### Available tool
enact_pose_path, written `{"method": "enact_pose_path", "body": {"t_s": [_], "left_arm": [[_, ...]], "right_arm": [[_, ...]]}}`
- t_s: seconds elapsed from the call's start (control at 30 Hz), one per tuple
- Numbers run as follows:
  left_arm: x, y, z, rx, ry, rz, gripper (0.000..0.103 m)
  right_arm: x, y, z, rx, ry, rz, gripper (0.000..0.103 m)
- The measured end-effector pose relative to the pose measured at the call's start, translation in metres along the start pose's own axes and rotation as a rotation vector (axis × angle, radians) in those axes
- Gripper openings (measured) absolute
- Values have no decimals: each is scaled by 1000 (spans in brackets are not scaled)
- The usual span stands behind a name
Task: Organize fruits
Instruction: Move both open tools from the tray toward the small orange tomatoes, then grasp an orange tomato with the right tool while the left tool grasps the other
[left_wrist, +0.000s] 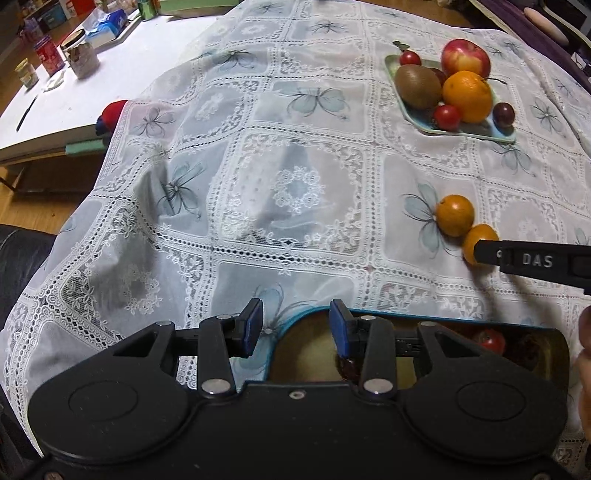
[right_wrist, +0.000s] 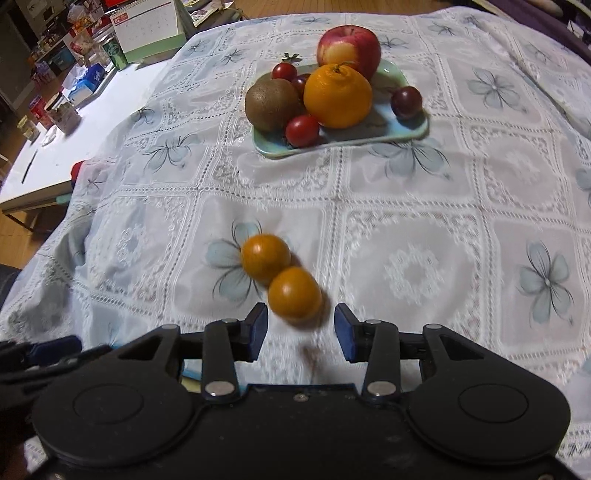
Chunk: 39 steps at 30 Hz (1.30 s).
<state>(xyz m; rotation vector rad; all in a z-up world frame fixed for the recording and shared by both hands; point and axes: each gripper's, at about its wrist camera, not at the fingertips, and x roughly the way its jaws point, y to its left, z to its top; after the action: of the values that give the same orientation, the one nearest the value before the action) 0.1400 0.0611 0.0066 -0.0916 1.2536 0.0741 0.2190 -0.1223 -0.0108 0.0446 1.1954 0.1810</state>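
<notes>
In the left wrist view, the left gripper (left_wrist: 295, 326) hung empty, jaws apart, over a near tray (left_wrist: 369, 314) holding a cherry tomato (left_wrist: 489, 340). In the right wrist view, the right gripper (right_wrist: 300, 332) was spread wide, holding nothing, just short of two loose orange tomatoes (right_wrist: 294, 292). The far plate (right_wrist: 413, 129) already held an apple (right_wrist: 349, 46), an orange (right_wrist: 338, 95) and a kiwi (right_wrist: 271, 104); sorting looked partly done.

You're looking low across the tablecloth (left_wrist: 258, 177) in both; shared fruit tray (right_wrist: 413, 133) sitting at 12–1 o'clock.

Both grippers' jaws apart (empty)
</notes>
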Motion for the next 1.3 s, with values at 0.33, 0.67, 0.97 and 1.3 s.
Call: {"method": "enact_pose_path", "body": {"t_s": [0.33, 0.67, 0.97, 1.3], "left_arm": [[4, 2, 8, -2, 1, 5, 47], [-3, -43, 30, 77, -39, -86, 47], [17, -112, 51, 168, -55, -170, 48], [50, -140, 54, 209, -52, -67, 48]], "right_arm": [[34, 6, 6, -9, 21, -49, 38], [0, -38, -2, 93, -28, -3, 38], [-25, -83, -30, 179, -134, -56, 38], [-17, -103, -45, 236, -153, -37, 38]]}}
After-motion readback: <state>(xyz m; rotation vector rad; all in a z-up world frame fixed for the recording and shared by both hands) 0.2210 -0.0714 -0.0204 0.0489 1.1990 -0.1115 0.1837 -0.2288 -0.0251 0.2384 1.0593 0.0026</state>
